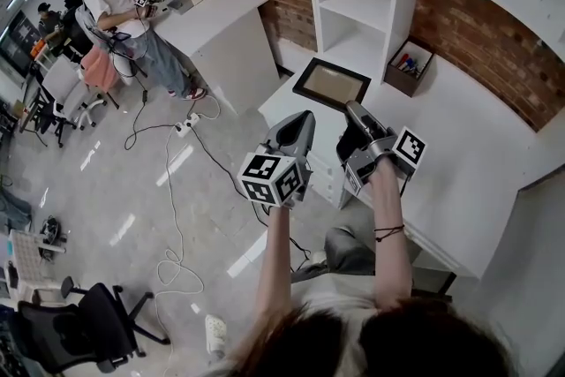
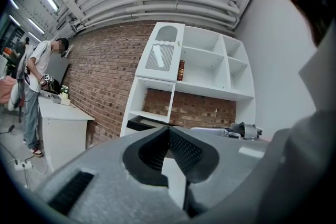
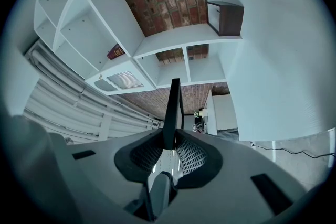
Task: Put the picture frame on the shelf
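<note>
**Head view.** Picture frame point(image 1: 331, 84) – a rectangle with a dark, narrow border and a plain tan panel, face turned up to the camera. It is over the white desk point(image 1: 459, 154), just in front of the lowest bay of the white shelf unit point(image 1: 357, 4). Its long axis runs left to right, roughly along the unit's front. Whether it rests flat or is raised cannot be told here. Right gripper point(image 1: 351, 109): its tip is at the frame's near right corner. Left gripper point(image 1: 305, 117): just beside it on the left and clear of the frame. An open box of pens point(image 1: 408, 66) stands on the desk to the right of the frame. A standing person point(image 1: 119, 0) is well apart at a second white counter point(image 1: 221, 31).

**Left gripper view.** Left gripper point(image 2: 168, 131): jaws closed tip to tip with nothing between them. The frame point(image 2: 139, 123) shows as a low dark strip at the foot of the shelf unit point(image 2: 202, 71). A red container point(image 2: 181, 71) stands upright on an upper shelf.

**Right gripper view** (the scene appears turned sideways). Right gripper point(image 3: 170, 147): jaws clamped on the frame point(image 3: 172, 107), which is seen edge-on – a thin dark slab running straight out from between the pads. The shelf unit point(image 3: 173, 50) and the dark box point(image 3: 226, 17) lie beyond it.
</note>
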Demonstrator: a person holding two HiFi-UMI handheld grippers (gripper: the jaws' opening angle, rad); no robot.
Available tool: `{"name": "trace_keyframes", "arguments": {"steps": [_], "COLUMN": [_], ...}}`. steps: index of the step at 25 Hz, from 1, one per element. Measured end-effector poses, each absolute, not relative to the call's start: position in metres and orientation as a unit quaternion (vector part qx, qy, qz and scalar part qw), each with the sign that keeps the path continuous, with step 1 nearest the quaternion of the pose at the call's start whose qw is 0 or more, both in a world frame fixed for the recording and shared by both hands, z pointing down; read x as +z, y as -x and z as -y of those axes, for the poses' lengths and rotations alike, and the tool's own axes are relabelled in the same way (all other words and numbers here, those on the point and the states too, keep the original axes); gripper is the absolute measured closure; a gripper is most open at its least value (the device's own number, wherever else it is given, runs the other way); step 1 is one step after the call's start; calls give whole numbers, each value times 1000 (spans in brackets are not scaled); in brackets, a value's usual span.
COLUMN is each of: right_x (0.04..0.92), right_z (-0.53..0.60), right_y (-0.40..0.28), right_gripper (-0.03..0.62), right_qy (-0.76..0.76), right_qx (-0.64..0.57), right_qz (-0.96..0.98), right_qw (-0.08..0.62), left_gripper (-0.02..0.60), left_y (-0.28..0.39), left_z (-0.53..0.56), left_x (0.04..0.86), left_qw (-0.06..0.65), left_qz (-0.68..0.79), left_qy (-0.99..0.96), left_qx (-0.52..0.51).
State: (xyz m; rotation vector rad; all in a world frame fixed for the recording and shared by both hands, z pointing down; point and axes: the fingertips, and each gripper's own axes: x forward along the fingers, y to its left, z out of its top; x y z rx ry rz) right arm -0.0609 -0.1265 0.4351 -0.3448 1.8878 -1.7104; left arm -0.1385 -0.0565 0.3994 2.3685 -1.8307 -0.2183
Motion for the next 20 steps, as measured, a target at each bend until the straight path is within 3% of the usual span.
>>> {"name": "trace_keyframes", "arguments": {"steps": [20], "right_x": [425], "right_z": [225], "right_y": [87], "right_gripper": [522], "right_qy": [148], "right_qx": [-636], "right_qz": [-695], "right_qw": [299], "left_gripper": [571], "left_y": [166], "left_z": [147], "left_x": [394], "left_qw": [67], "left_qz": [600], "left_qy": [-795], "left_qx": [-61]}}
